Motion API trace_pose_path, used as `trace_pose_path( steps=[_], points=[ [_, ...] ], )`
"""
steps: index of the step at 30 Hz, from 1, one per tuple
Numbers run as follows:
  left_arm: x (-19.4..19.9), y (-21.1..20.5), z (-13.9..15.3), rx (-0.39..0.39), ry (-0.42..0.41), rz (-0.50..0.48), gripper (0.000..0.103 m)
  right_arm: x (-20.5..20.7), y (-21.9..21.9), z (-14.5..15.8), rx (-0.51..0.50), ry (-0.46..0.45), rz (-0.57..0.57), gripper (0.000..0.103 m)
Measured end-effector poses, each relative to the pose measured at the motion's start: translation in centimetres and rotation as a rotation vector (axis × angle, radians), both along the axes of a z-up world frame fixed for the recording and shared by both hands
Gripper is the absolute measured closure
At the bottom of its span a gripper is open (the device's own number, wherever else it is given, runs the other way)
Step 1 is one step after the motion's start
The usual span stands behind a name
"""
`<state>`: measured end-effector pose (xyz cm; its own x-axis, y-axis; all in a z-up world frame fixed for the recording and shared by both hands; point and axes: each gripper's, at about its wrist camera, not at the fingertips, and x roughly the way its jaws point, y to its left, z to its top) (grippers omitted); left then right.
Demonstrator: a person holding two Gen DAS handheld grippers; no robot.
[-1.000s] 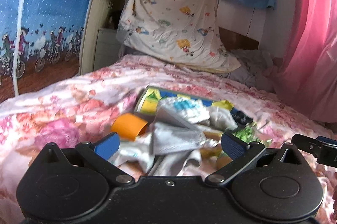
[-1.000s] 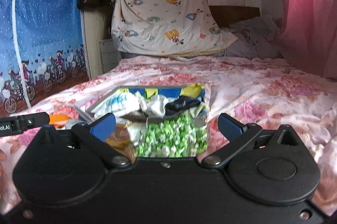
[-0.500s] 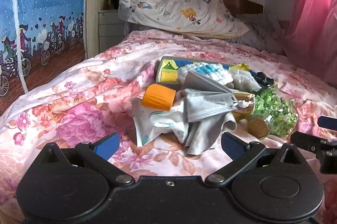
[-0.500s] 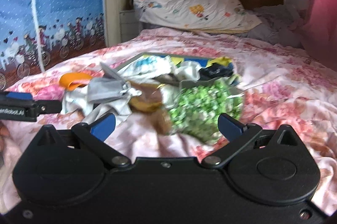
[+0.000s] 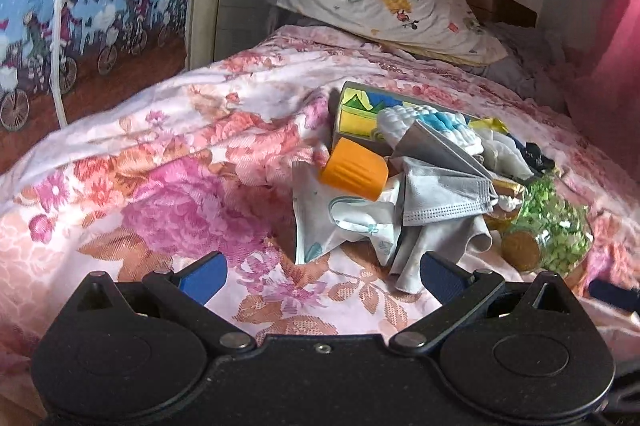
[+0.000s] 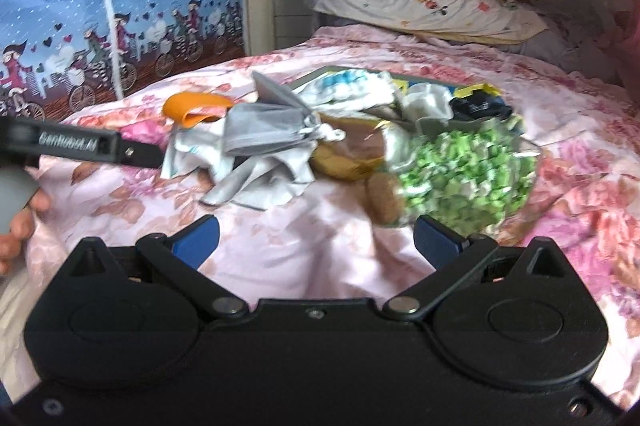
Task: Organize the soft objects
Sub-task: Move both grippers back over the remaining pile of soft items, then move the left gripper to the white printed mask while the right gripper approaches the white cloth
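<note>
Both spread wide and empty: left gripper and right gripper, held near above the floral bed. Farther in, heaped together: grey face mask over white cloths, orange cap at left, green-speckled bag at right.

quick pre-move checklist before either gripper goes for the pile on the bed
1. Left gripper open and empty: ok, jaws spread wide, nothing between them.
2. Right gripper open and empty: ok.
3. Pile in reach ahead: ok, the grey face mask lies on top of the white cloth, just beyond the left fingertips.
4. Hard things mixed in: not ok, an orange cap rests against the cloth.
5. Bag of green sweets free of the cloths: cannot tell, a brown wrapper overlaps between them.
6. Grippers apart from each other: ok, the left one sits off to the side in the right view.
</note>
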<state>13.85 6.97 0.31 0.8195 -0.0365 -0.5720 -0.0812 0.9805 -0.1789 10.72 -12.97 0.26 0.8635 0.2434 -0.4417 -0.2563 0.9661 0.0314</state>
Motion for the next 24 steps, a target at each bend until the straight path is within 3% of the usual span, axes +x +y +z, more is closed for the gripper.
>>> trace_pose_path(
  steps=[11,24],
  points=[
    [1.5,0.0,-0.1,-0.011,0.006,-0.019,0.001,-0.3,2.4,-0.9,-0.016,0.015,0.078,0.001],
    [4.3,0.9,-0.7,-0.02,0.046,-0.031,0.001,2.3,1.9,-1.0,0.076,0.058,0.108,0.001]
  ],
)
